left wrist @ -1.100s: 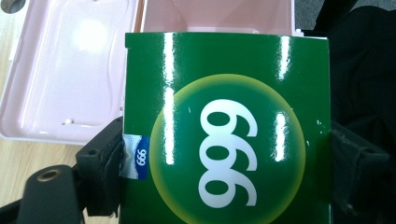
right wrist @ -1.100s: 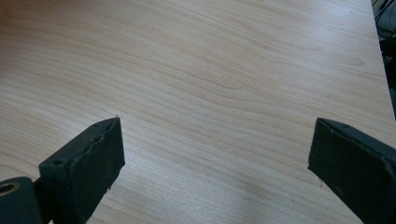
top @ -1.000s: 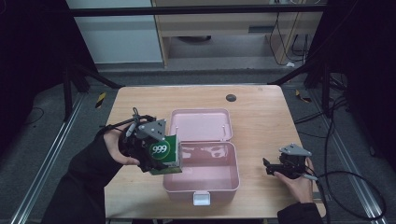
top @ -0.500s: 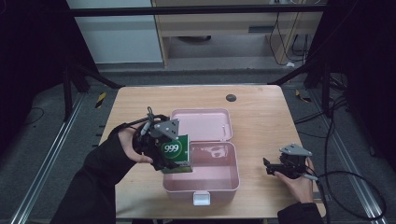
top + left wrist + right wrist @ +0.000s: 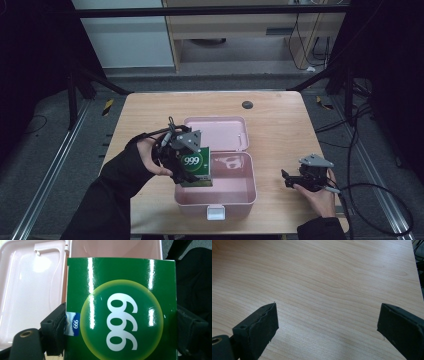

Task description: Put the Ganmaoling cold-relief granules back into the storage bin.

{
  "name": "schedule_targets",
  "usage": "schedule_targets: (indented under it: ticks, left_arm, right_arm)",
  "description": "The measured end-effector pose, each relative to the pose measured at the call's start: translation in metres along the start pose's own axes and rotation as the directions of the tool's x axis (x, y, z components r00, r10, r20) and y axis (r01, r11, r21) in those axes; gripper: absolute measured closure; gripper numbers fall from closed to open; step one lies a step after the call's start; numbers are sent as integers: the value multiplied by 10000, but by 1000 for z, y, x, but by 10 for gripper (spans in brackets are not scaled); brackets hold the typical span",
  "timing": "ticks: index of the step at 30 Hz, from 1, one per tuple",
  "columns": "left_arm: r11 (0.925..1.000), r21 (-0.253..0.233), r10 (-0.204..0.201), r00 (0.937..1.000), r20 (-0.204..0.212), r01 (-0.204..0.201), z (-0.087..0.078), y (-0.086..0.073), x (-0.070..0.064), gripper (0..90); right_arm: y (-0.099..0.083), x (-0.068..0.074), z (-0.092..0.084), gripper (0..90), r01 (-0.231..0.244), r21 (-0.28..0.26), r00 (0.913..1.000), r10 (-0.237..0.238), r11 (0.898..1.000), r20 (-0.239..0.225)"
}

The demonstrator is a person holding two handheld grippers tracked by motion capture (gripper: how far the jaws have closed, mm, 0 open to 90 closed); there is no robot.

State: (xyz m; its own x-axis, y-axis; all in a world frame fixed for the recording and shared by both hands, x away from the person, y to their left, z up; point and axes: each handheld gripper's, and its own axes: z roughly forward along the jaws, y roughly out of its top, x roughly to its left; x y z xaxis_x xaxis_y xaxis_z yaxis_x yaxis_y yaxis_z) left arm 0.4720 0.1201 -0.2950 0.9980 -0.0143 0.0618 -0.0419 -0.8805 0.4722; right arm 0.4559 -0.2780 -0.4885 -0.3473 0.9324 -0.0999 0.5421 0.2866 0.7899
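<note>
Green 999 box (image 5: 195, 167) has shifted right over the last second: it was over the left rim of the pink case (image 5: 235, 194), now it sits above the near-left part of the open tub, lower edge at or just inside the rim. Can't tell if it touches the floor of the tub.

Left hand-held gripper (image 5: 192, 170) is clamped on the box, one jaw on each side edge. Left gripper view confirms: green box (image 5: 121, 310) fills the space between both black jaws, logo upside down to that camera, pink lid (image 5: 32, 290) and tub behind it. Box stands roughly upright, face toward the near side of the desk.

Right hand-held gripper (image 5: 300, 181) hasn't moved, resting on the desk (image 5: 280, 125) to the right of the case, well apart from it. Jaws stand wide apart with nothing between them; right gripper view shows bare wood (image 5: 324, 277) in the gap.

Case lid (image 5: 215, 132) lies open flat on the far side.

Read: this is the placing step, transport is basically done. Remaining: lower the box in, let go, pull the left hand out. Watch the box's near corner snagging the left wall on the way down.
</note>
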Motion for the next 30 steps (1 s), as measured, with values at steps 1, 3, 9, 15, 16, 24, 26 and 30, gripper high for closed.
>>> schedule_targets:
  ticks: [1,3,9,15,16,24,26,30]
  left_arm:
    - [10000,39,19,10000,31,-19,3,-1,0,149]
    - [10000,72,7,10000,46,-7,5,-2,1,149]
    - [9997,217,67,10000,56,-69,11,-3,1,149]
    - [9982,550,222,9997,-29,-220,22,-1,0,149]
    - [9982,566,195,9998,13,-195,24,-2,0,149]
    - [9972,750,16,9998,174,-29,37,-11,2,148]
    - [9976,687,-53,9996,284,34,40,-14,3,149]
    - [9974,721,-94,9995,305,72,44,-18,3,148]
  right_arm:
    - [0,0,0,35,2,9,10000,-2,10000,-16]
    - [0,0,0,35,4,17,10000,-4,10000,-23]
    - [0,0,0,34,13,-1,10000,-13,10000,-8]
    - [0,1,2,33,-21,50,10000,22,10000,-76]
    - [-1,1,2,34,77,83,10000,-77,9999,-64]
    - [0,2,2,35,35,111,10000,-35,9999,-64]
    - [0,2,2,35,33,113,10000,-33,9999,-65]
    - [0,2,2,35,45,105,10000,-44,9999,-77]
